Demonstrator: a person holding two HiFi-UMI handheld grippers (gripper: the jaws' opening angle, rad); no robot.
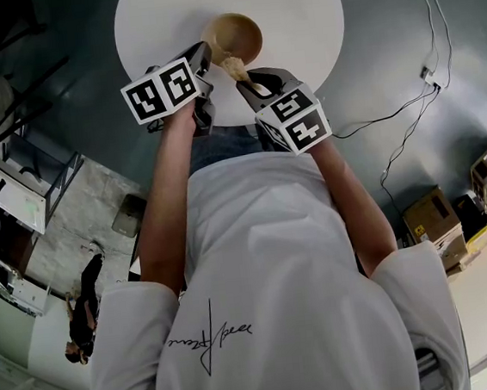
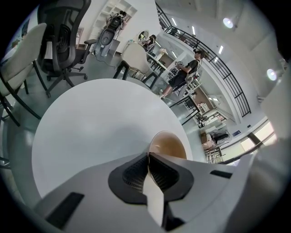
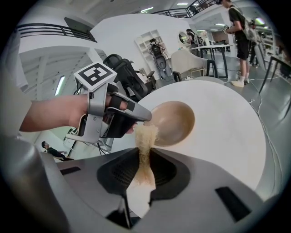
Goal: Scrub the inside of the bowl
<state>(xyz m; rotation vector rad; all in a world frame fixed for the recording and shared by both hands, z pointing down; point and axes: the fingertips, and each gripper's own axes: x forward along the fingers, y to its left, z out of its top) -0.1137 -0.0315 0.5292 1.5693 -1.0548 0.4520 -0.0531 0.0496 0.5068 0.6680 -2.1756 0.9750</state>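
Round white counter [image 2: 91, 127] ahead: both your forearms slope down, left claw [image 2: 148, 157] pinching the tan wooden bowl [image 2: 170, 145] by its near rim, right claw [image 3: 145, 154] clamped on a pale fibrous scrubber [image 3: 145, 136].

On table [image 1: 293, 11], bowl [image 1: 235, 35], scrubber [image 1: 232, 66] at its rim

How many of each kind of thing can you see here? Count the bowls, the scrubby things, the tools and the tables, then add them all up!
wooden bowl: 1
fibrous scrubber: 1
tools: 2 (left tool, right tool)
round white table: 1
Total: 5
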